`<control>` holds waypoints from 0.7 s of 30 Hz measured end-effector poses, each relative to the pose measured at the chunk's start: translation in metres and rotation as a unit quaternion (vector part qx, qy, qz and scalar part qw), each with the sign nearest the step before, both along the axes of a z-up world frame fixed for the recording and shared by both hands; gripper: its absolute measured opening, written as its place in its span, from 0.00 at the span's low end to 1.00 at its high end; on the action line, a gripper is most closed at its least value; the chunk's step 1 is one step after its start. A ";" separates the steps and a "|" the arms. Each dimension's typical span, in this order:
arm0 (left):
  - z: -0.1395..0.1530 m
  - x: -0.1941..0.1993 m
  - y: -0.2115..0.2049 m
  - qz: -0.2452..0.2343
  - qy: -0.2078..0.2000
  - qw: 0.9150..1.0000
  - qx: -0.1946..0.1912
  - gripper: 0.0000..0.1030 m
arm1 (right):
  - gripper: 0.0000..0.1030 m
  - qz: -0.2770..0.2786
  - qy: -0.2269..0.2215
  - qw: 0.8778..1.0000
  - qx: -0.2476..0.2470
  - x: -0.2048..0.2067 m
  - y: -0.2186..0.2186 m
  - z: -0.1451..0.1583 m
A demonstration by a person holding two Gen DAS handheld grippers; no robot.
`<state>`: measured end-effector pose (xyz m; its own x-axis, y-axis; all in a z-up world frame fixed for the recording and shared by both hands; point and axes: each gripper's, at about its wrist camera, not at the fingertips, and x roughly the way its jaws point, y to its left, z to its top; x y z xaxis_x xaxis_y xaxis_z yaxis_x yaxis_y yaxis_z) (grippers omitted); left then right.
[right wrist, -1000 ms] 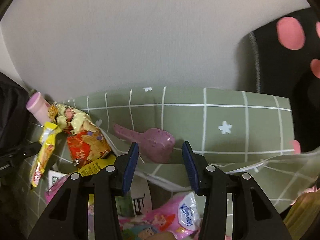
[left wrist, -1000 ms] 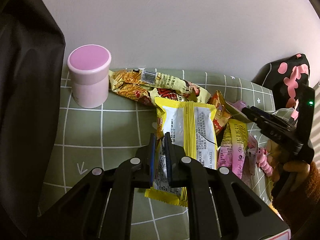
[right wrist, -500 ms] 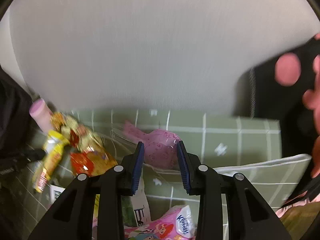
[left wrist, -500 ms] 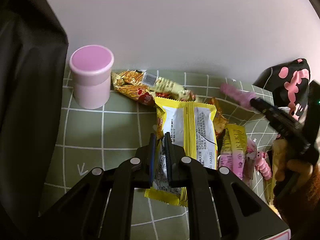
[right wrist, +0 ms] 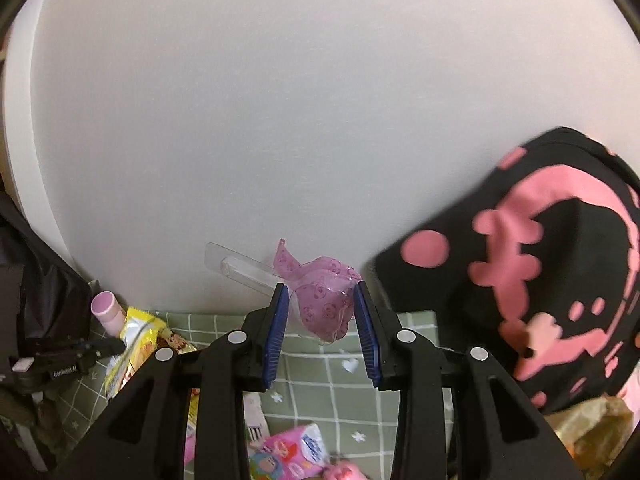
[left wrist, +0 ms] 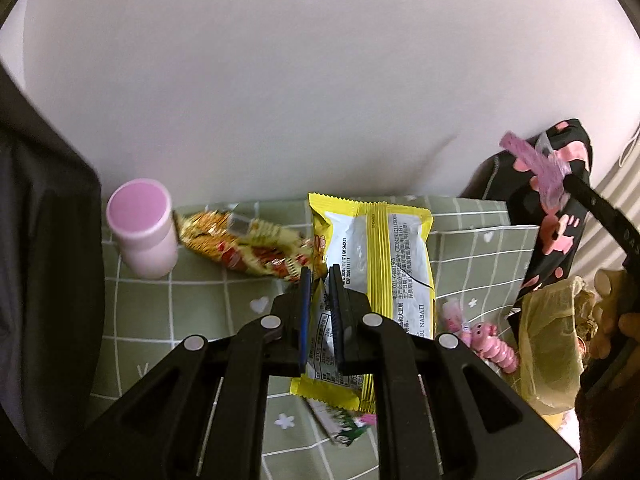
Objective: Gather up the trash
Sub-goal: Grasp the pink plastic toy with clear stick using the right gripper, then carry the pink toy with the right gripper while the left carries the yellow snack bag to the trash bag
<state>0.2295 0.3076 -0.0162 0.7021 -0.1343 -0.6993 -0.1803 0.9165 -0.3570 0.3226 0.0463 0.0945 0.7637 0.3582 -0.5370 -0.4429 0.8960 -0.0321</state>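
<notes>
The left tool (left wrist: 319, 280) is gripping a yellow snack packet (left wrist: 372, 280); the right tool (right wrist: 320, 312) is pinching a pink plastic wrapper (right wrist: 320, 300) above the green checked surface (right wrist: 312, 376).

1. A plain, pale, matte wall (left wrist: 320, 80) fills everything toward twelve o'clock.
2. A sage-green tablecloth with a white grid, hearts and stars (left wrist: 192, 300) spreads below it.
3. Dark fabric (left wrist: 44, 260) hangs at nine o'clock.
</notes>
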 end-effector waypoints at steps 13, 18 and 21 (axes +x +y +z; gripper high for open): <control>0.061 0.023 -0.088 -0.102 -0.063 0.992 0.050 0.08 | 0.31 -0.117 -0.025 0.993 0.021 -0.052 -0.121 0.022; 0.090 0.036 -0.155 -0.178 -0.102 0.977 0.063 0.08 | 0.31 -0.173 -0.042 0.984 0.022 -0.076 -0.168 0.032; 0.101 0.042 -0.192 -0.221 -0.117 0.966 0.065 0.08 | 0.31 -0.207 -0.048 0.977 0.021 -0.090 -0.194 0.036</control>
<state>0.2717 0.1154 0.0852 0.7374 -0.3793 -0.5589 0.3112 0.9252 -0.2172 0.2324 -0.1476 0.1304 0.8943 0.0290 -0.4465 -0.0399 0.9991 -0.0150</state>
